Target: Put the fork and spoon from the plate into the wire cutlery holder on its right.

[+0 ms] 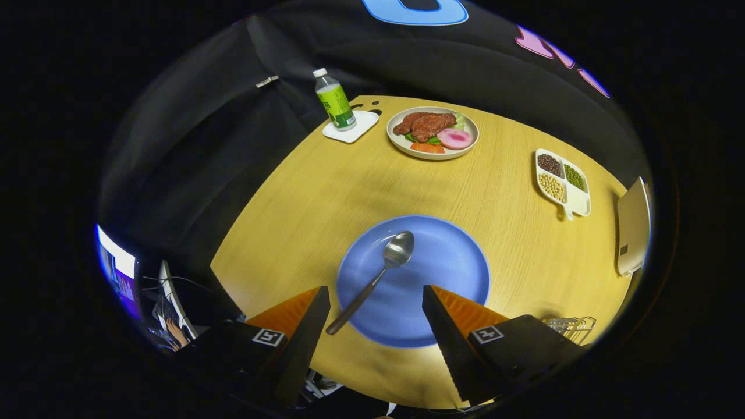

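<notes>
On the worktop (326, 192), a round-edged slab with a pale yellow wood-grain finish, a smooth blue plate (448, 262) sits just ahead of the gripper (375, 302). Jaws stand wide apart, gripping nothing; the near rim of the plate shows in the gap between them. Inner faces of the fingers (442, 331) look ribbed, serrated along the edge.

The spoon (378, 273) lies flat on the plate: shiny metal oval bowl near the plate's centre, slim dark handle running diagonally back toward the left finger, its end overhanging the plate's near rim onto the wood. Handle tip is close to the left finger, not touching it.

The wire cutlery holder (573, 327) is to the right of the plate, just past the right finger: thin bright metal wire mesh, mostly hidden by the gripper body, contents can't be made out.

Beyond the plate, far side of the worktop: a cream round dish (470, 142) with brown meat-like pieces, a pink slice, green and orange bits. Left of it a clear plastic bottle (334, 100) with a green label and white cap, upright on a white square coaster (365, 125). Off to the right, a white divided tray (576, 201) with dark, green and pale beans in separate compartments. At the right edge of the worktop, a flat tan rectangular slab (633, 227), material unclear.
</notes>
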{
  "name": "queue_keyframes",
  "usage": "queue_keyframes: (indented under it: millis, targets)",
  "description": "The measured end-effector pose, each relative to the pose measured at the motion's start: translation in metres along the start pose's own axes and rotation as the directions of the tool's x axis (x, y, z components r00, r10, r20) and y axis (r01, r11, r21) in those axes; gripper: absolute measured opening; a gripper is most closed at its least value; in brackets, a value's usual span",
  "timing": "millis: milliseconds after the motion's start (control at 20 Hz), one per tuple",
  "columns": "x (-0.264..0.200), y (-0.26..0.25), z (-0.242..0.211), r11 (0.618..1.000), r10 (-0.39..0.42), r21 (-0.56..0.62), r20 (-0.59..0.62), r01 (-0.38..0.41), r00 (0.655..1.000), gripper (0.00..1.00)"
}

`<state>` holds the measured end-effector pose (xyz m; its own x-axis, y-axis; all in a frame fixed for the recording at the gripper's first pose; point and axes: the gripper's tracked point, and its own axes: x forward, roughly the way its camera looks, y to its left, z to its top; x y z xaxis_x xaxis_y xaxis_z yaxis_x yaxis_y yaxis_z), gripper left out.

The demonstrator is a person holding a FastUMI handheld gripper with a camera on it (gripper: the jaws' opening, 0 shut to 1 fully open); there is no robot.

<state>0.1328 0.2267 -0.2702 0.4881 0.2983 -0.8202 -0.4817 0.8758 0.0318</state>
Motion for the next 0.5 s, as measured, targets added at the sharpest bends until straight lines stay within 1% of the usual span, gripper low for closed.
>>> queue_keyframes:
  millis: [150,250,400,450,500]
  targets:
    - [0.028,-0.003,-0.010,0.998,-0.028,0.046,-0.051,0.030,0.998,1.00]
    - [0.041,-0.002,-0.018,0.995,-0.025,0.089,-0.085,0.033,0.996,1.00]
    - [0.057,0.000,-0.030,0.990,-0.029,0.130,-0.127,0.045,0.991,0.97]
    - [0.059,0.002,-0.034,0.988,-0.024,0.148,-0.140,0.045,0.990,0.93]
    - [0.061,0.005,-0.036,0.986,-0.015,0.164,-0.151,0.040,0.988,0.83]
